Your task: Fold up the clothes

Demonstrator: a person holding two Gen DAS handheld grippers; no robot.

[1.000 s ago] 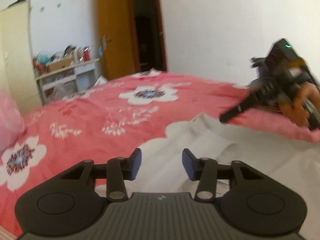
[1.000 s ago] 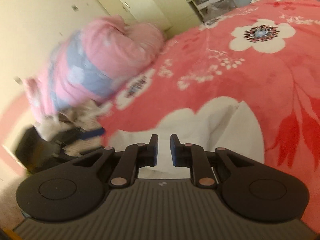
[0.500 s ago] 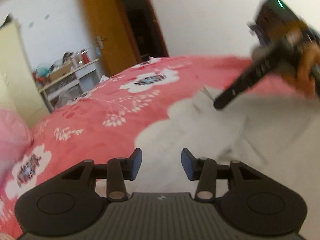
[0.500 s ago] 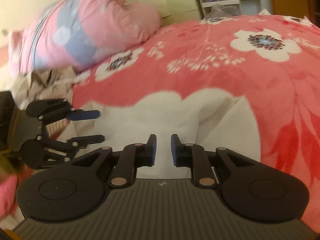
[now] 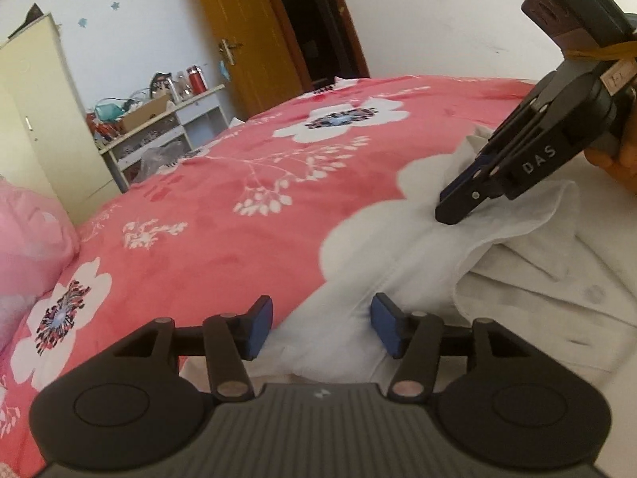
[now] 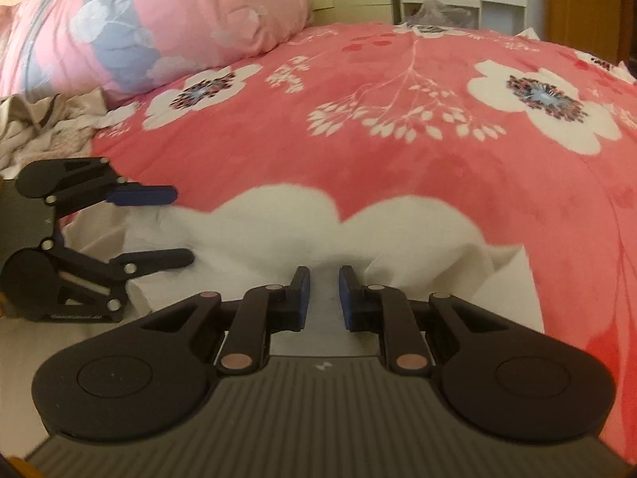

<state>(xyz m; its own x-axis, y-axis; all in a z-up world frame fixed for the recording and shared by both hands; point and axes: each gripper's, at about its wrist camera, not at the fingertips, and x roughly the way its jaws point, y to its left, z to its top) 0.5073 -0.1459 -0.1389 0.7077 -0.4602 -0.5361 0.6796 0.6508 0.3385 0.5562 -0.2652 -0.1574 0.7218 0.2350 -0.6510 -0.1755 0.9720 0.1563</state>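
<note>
Left gripper jaws opening around white garment, not gripping; right gripper nearly clenched, grasp unclear. Pink pillow lying far-left ahead.

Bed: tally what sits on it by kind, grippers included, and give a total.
White garment: 1
Pink pillow: 1
Beige clothes heap: 1
Grippers: 2, left opening over the garment, right nearly closed with no cloth clearly between its pads
Total: 5
</note>
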